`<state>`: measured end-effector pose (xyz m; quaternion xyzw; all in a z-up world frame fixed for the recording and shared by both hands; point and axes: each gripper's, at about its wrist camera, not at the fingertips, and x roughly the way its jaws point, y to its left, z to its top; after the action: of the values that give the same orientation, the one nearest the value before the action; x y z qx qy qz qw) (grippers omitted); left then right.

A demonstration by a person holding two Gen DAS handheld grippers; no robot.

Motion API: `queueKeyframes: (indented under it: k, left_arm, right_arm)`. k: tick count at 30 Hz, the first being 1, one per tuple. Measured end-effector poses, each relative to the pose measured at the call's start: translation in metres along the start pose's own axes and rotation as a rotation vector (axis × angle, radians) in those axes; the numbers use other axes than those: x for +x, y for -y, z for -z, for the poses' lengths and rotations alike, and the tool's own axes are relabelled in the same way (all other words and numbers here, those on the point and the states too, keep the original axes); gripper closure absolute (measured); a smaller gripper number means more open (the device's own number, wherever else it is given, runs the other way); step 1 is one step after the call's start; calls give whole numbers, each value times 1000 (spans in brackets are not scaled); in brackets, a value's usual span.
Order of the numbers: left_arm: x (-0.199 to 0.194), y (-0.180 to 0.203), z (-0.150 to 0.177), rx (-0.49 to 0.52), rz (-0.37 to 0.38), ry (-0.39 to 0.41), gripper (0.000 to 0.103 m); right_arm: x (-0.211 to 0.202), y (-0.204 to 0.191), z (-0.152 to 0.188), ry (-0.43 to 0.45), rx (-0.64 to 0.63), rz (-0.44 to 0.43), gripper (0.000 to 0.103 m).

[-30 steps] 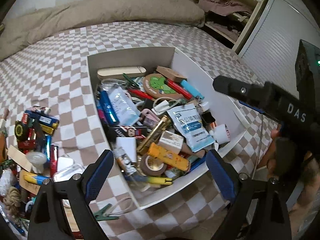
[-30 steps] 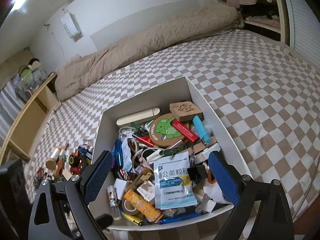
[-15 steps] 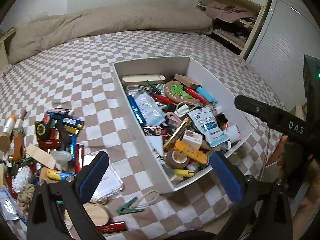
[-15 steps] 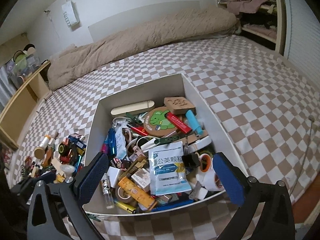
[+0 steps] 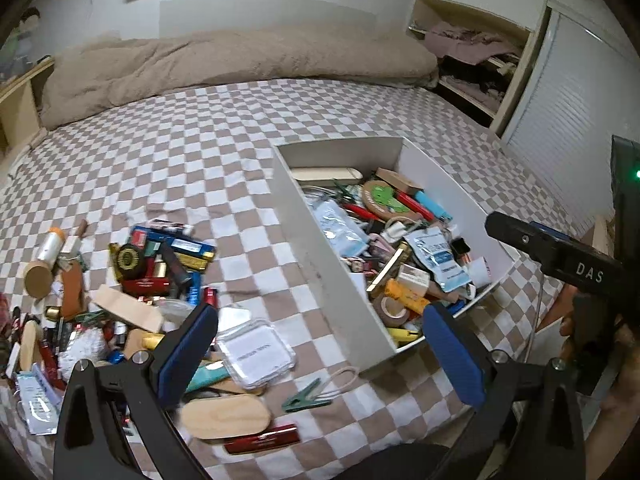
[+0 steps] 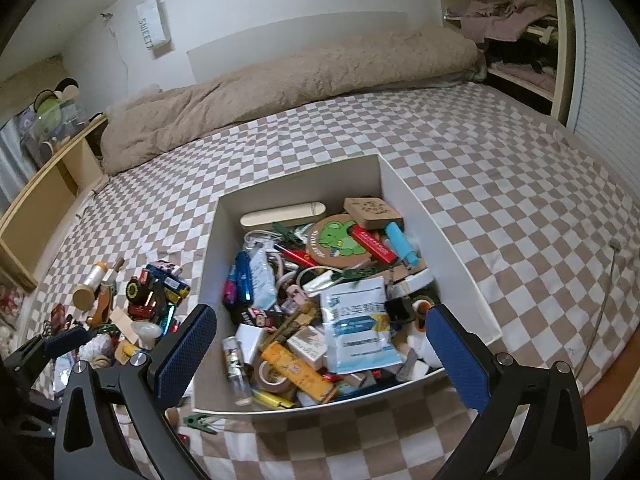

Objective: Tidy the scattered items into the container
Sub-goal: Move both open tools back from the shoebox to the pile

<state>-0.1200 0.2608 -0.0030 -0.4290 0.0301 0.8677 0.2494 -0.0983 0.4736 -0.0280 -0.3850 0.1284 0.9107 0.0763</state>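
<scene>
Both grippers, left (image 5: 320,354) and right (image 6: 320,354), are wide apart, holding nothing. The box (image 6: 440,232) is stuffed, with a pile (image 5: 132,280) beside it on the bed (image 5: 192,168).

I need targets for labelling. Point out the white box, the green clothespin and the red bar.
white box (image 5: 320,264), left wrist view, on its near outer wall.
green clothespin (image 5: 306,395), left wrist view, mid-body.
red bar (image 5: 262,439), left wrist view, centre of its top face.

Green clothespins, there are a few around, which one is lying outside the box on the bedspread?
The green clothespin by the box's near corner, beside a loop of cord; the others lie inside among the packed items.
</scene>
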Motion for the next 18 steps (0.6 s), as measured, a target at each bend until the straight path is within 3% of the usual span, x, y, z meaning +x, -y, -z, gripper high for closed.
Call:
queueKeyframes:
  k: [18]
  left_arm:
    - [-55,-117,24,-96,-170,59,0]
  right_arm:
    - [6,-105,17,0,-113,-87,0]
